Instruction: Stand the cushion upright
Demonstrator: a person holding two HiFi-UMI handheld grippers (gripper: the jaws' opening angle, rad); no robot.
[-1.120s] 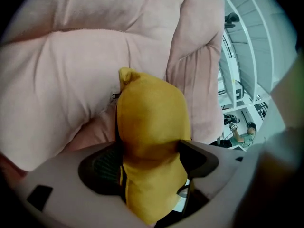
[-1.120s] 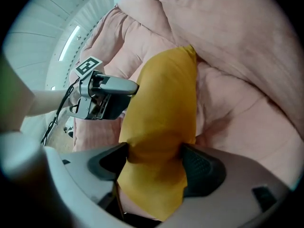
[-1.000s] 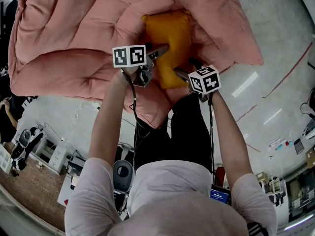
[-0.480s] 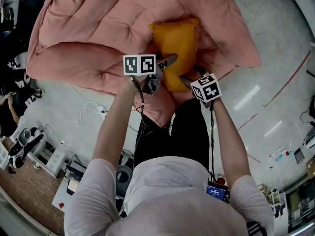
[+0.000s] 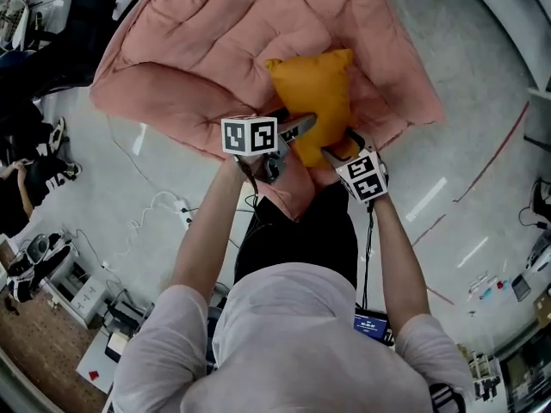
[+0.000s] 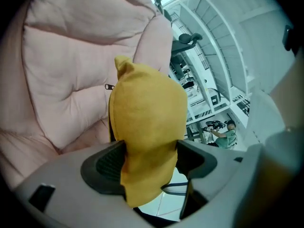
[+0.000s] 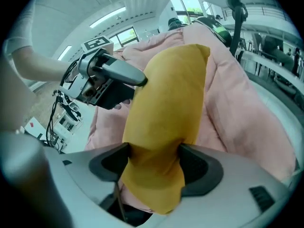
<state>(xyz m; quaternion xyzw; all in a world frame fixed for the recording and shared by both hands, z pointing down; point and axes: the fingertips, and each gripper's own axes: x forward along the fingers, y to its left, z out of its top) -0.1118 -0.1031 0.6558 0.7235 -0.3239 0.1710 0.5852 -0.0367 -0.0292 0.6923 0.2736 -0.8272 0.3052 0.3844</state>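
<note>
An orange cushion [image 5: 314, 93] rests on a pink quilt [image 5: 207, 50], with its near end lifted. My left gripper [image 5: 301, 130] is shut on the cushion's near left edge. My right gripper [image 5: 338, 151] is shut on its near right corner. In the left gripper view the cushion [image 6: 147, 118] bulges between the pads of the left gripper [image 6: 149, 163]. The right gripper view shows the cushion [image 7: 166, 108] pinched by the right gripper [image 7: 154, 164], with the left gripper [image 7: 114, 77] at its far side. Both pairs of jaws have just been closing, with the cushion between them.
The quilt lies spread over a pale glossy floor [image 5: 482, 101]. White cables [image 5: 164, 205] trail on the floor to the left of the person's arm. Shelving and equipment [image 5: 52, 274] stand at the lower left. A red line [image 5: 495, 157] crosses the floor at right.
Both grippers have risen with the cushion's near end, which has come up off the quilt. The cushion now stands steeper than one second ago.
</note>
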